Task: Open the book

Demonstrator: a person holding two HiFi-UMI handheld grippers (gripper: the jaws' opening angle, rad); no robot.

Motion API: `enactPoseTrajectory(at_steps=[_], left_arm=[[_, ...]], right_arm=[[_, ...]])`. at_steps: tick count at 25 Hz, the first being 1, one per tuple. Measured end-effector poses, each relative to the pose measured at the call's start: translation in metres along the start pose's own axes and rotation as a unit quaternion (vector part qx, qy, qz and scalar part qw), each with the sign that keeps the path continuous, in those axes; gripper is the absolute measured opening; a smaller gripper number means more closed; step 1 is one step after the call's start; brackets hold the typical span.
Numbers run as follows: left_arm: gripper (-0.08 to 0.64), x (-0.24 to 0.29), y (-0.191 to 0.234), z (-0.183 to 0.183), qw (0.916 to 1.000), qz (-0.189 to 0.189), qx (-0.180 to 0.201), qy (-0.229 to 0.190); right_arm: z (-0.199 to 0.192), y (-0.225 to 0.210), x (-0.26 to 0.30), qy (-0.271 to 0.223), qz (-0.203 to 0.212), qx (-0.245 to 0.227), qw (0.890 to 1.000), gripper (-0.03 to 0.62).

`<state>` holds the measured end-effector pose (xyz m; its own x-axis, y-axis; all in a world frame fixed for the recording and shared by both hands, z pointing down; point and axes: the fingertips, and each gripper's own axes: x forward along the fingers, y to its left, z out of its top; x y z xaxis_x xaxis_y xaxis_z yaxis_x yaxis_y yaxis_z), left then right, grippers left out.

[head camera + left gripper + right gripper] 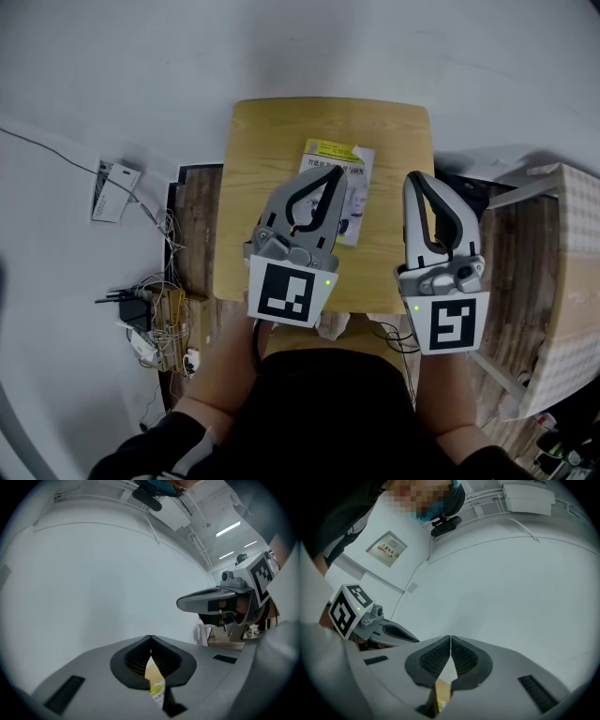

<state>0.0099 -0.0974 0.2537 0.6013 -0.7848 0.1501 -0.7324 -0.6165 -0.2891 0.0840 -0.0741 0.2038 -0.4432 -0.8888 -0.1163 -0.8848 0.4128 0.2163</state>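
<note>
In the head view, the closed book lay on the wooden table toward 12 o'clock, with the left gripper above its lower half and the right gripper at its 3 o'clock. The left gripper view showed jaws pressed together on nothing, with the book glimpsed at 6 o'clock. The right gripper view likewise showed jaws together and empty.

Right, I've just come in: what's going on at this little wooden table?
A person holds a hand-held gripper in each hand over a small wooden table. The left hand-held gripper and the right hand-held gripper both have jaws shut on nothing. The book lies closed on the table, with the left one hovering above it. Opening has not begun.
</note>
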Motion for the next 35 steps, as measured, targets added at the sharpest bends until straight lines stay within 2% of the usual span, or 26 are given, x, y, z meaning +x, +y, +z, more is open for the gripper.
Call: enactPoseTrajectory(at_steps=[10,16,25,35], left_arm=[[0.009,0.026,-0.026,-0.039,0.9968,0.000,-0.005,0.080],[0.009,0.041,-0.036,-0.057,0.9944,0.002,-0.014,0.105],[0.009,0.061,-0.050,-0.099,0.9855,0.003,-0.048,0.163],[0.009,0.071,-0.070,-0.149,0.9720,0.007,-0.063,0.226]], right_arm=[[-0.014,-0.018,0.003,-0.002,0.017,0.011,1.000,0.029],[-0.028,-0.023,0.004,0.002,0.032,0.025,0.999,0.029],[-0.045,-0.033,0.009,0.005,0.053,0.033,0.998,0.029],[-0.062,-0.037,0.008,0.013,0.066,0.037,0.997,0.029]])
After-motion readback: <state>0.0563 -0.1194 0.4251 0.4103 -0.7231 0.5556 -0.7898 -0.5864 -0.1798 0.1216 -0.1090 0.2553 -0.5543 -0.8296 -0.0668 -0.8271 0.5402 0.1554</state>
